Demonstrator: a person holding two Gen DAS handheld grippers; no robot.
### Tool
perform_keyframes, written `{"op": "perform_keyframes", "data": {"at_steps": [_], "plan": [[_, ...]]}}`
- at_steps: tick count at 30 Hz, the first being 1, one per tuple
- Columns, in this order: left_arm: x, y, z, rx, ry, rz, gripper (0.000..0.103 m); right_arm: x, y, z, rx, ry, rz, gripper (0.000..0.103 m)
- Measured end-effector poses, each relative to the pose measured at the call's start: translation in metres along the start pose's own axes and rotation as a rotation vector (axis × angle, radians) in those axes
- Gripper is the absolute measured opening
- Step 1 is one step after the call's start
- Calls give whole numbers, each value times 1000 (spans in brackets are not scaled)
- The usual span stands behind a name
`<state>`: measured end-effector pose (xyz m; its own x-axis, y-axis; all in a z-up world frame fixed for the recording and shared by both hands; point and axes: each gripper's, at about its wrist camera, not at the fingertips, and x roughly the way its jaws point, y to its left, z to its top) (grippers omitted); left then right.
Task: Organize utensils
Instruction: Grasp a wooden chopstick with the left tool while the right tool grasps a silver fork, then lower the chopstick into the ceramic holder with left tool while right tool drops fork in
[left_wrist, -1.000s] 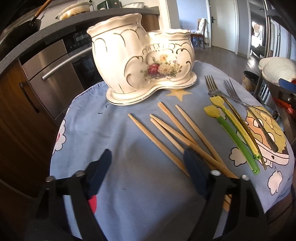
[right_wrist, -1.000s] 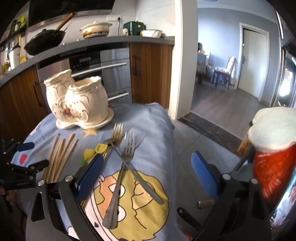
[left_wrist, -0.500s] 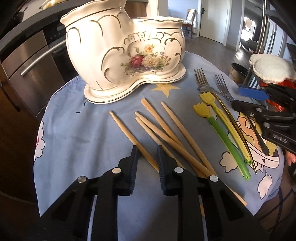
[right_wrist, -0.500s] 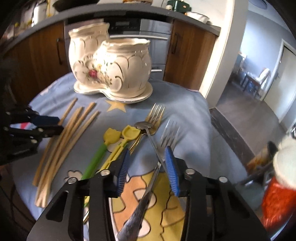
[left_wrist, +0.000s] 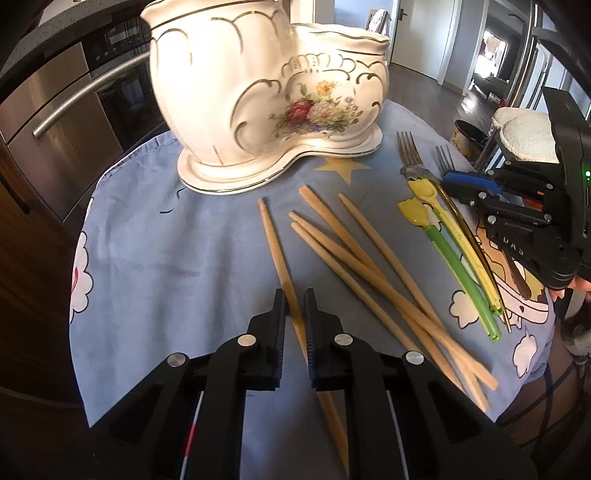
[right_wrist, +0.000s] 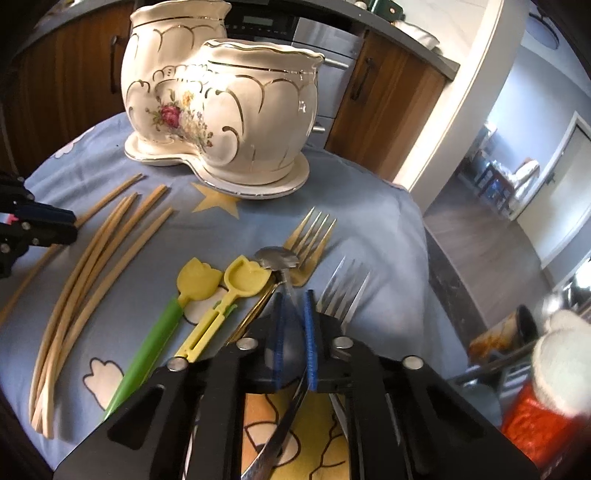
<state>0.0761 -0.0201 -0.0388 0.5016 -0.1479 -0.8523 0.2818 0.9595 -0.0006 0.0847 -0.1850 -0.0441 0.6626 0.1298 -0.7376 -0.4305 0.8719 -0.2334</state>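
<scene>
A white two-pot ceramic utensil holder (left_wrist: 266, 99) with gold trim stands at the back of the table; it also shows in the right wrist view (right_wrist: 221, 110). My left gripper (left_wrist: 294, 302) is shut on the leftmost wooden chopstick (left_wrist: 273, 243). Several more chopsticks (left_wrist: 362, 266) lie to its right. My right gripper (right_wrist: 293, 306) is shut on the handle of a silver spoon (right_wrist: 277, 258). Beside it lie a gold fork (right_wrist: 306, 243), a silver fork (right_wrist: 343, 288), a green-handled yellow spoon (right_wrist: 199, 280) and a yellow spoon (right_wrist: 243, 277).
A blue cartoon cloth (left_wrist: 166, 251) covers the small round table. An oven with a steel handle (left_wrist: 74, 103) and wooden cabinets (right_wrist: 388, 96) stand behind. A red and white object (right_wrist: 546, 376) sits off the table's right edge.
Both grippers went from wide open to closed. The left moved forward and shut on the leftmost chopstick. The right moved in over the cutlery and shut on the silver spoon's handle.
</scene>
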Motion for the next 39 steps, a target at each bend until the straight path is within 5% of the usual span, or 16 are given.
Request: {"op": "perform_keyframes", "data": {"at_steps": [11, 21, 32, 39], "plan": [[-7, 6, -8, 15, 6, -10, 12, -40, -10, 4, 44, -162, -4, 2], [-12, 4, -17, 26, -76, 16, 6, -101, -30, 3, 166, -436, 73, 2], [-64, 14, -36, 70, -343, -18, 6, -139, -44, 16, 276, -613, 203, 2], [-118, 16, -9, 82, -545, -52, 6, -135, -46, 60, 315, -663, 256, 2]]}}
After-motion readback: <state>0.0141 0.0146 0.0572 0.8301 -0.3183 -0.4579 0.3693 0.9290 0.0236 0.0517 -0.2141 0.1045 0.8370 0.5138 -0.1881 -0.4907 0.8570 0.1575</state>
